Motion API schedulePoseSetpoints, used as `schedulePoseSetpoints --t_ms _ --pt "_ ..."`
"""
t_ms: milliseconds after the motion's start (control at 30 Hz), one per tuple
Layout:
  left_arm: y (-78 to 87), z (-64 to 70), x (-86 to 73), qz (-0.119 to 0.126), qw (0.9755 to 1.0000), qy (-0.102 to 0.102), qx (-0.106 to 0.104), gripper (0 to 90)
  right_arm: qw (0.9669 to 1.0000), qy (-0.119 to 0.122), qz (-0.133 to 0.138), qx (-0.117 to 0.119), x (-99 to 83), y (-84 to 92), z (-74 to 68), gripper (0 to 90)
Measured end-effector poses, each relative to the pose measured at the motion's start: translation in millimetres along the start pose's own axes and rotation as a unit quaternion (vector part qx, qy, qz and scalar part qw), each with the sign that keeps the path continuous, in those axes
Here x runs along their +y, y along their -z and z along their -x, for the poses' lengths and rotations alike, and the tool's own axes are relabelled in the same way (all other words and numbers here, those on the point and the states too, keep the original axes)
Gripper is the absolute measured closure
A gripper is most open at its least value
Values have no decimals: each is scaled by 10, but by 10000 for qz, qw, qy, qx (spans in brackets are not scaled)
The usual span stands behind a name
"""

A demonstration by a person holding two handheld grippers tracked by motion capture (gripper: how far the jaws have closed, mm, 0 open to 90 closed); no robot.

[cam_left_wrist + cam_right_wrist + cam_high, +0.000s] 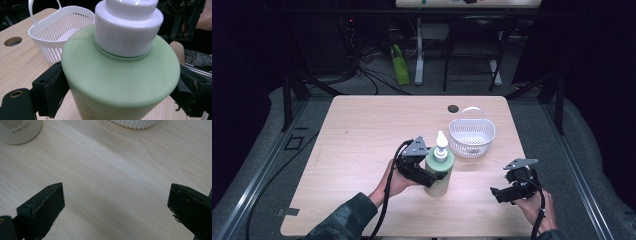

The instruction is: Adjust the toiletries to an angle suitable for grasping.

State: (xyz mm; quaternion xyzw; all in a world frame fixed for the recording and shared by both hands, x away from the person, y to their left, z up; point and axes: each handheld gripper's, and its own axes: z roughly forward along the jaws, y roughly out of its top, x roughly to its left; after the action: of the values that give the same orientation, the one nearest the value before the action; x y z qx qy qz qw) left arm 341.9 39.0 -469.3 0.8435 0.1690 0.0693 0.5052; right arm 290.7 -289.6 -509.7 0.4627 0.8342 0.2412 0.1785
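Observation:
A pale green bottle (443,186) with a white pump cap (441,145) stands upright on the wooden table (362,130), in front of a white slotted basket (472,137). My left gripper (433,176) is shut on the bottle's upper body. In the left gripper view the two black pads (50,86) press the green shoulder (120,75) from both sides. My right gripper (496,193) hovers low over bare wood at the front right, open and holding nothing (115,205). The bottle's base (20,130) shows at the top left of the right gripper view.
The basket (57,30) has a loop handle and looks empty. A round cable hole (453,108) sits in the tabletop behind it. The table's front edge (412,234) lies close to both hands. Dark floor, cables and table legs lie beyond the far edge.

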Motion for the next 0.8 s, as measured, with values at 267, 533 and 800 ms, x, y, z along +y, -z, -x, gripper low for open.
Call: schedulePoseSetpoints --t_ms 267,533,800 --pt "-177 41 81 45 9999 -65 -75 114 10000 -8 9 -11 -1 1 4 8" --pt "-349 99 174 26 9997 -124 -196 114 10000 37 17 -35 -2 6 -5 9" --pt "-347 98 216 -108 9996 -189 -186 112 10000 24 42 -56 -9 23 -1 9"
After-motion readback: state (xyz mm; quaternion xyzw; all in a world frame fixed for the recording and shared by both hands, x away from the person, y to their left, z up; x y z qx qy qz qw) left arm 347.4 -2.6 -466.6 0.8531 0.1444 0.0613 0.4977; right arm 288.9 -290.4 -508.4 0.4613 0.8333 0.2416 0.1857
